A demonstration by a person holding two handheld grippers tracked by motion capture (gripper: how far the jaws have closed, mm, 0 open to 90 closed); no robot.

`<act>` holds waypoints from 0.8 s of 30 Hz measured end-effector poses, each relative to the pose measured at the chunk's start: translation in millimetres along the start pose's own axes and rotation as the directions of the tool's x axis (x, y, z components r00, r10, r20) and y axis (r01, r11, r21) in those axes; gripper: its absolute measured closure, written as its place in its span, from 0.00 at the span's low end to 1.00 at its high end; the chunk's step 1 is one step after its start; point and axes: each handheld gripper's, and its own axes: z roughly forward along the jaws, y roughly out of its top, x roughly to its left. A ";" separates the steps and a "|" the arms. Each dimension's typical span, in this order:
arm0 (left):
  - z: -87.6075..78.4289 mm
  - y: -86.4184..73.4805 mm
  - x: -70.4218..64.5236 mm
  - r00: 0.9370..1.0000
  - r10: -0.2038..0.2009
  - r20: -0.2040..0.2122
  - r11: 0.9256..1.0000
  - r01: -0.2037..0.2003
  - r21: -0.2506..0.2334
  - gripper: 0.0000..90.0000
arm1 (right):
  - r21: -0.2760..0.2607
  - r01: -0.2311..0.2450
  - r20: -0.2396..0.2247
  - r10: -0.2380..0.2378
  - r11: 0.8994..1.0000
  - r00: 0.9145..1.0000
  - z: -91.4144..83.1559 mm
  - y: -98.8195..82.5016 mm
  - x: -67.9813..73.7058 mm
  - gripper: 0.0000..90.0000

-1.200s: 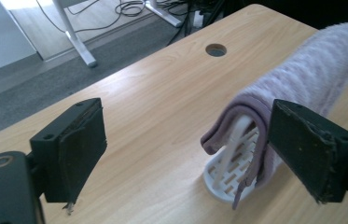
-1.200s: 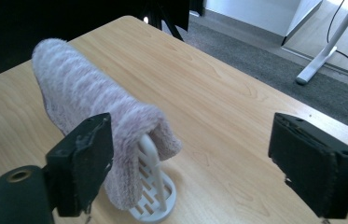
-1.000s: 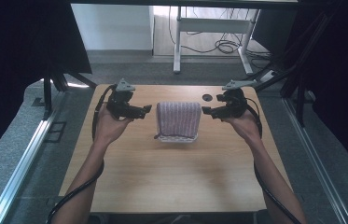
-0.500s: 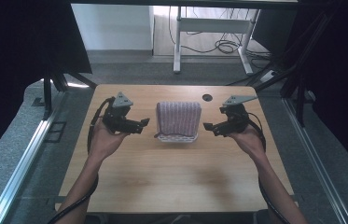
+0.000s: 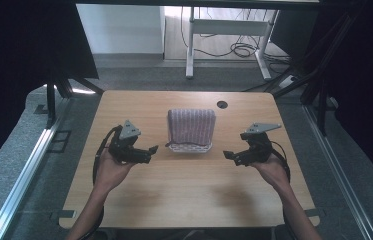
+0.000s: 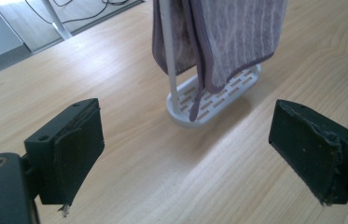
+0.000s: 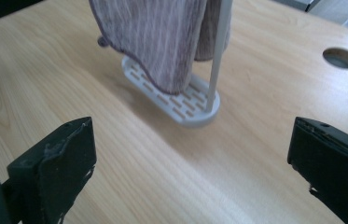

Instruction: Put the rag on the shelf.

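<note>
A purple striped towel (image 5: 191,126) hangs over a small white rack whose slotted base (image 5: 189,148) stands mid-table. My left gripper (image 5: 153,152) is held left of the rack, pointing towards it, jaws open and empty. On the other side my right gripper (image 5: 228,156) points back at the rack; its jaws have just been opening and hold nothing. In the left gripper view the towel (image 6: 237,32) and base (image 6: 218,100) lie ahead of the spread jaws. The right gripper view shows the towel (image 7: 157,32) and base (image 7: 181,100) beyond its wide jaws.
The wooden table (image 5: 184,200) has a round cable hole (image 5: 222,104) behind the rack, to its right. Dark curtains flank both sides. A white desk frame and cables stand on the floor beyond the far edge.
Both hands have come down and back towards the near edge, away from the towel's top. The towel stays draped on the rack.
</note>
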 end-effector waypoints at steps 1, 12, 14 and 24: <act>0.4 -3.2 -1.5 1.000 -0.002 0.004 1.000 0.002 -0.001 0.11 | 0.002 -0.004 -0.001 0.004 1.000 1.000 0.9 -3.9 0.8 0.01; 10.6 -41.6 -17.4 1.000 -0.013 0.002 1.000 0.012 0.017 0.11 | 0.040 -0.015 -0.011 0.016 0.999 1.000 17.5 -40.6 8.1 0.03; 13.0 -45.7 -18.5 1.000 -0.017 0.002 1.000 0.017 0.023 0.11 | 0.046 -0.019 -0.011 0.019 0.999 1.000 19.1 -43.4 8.6 0.03; 40.4 -84.9 -29.6 0.999 -0.034 -0.009 0.993 0.035 0.112 0.11 | 0.104 -0.008 -0.001 0.008 0.995 1.000 40.1 -74.1 15.1 0.03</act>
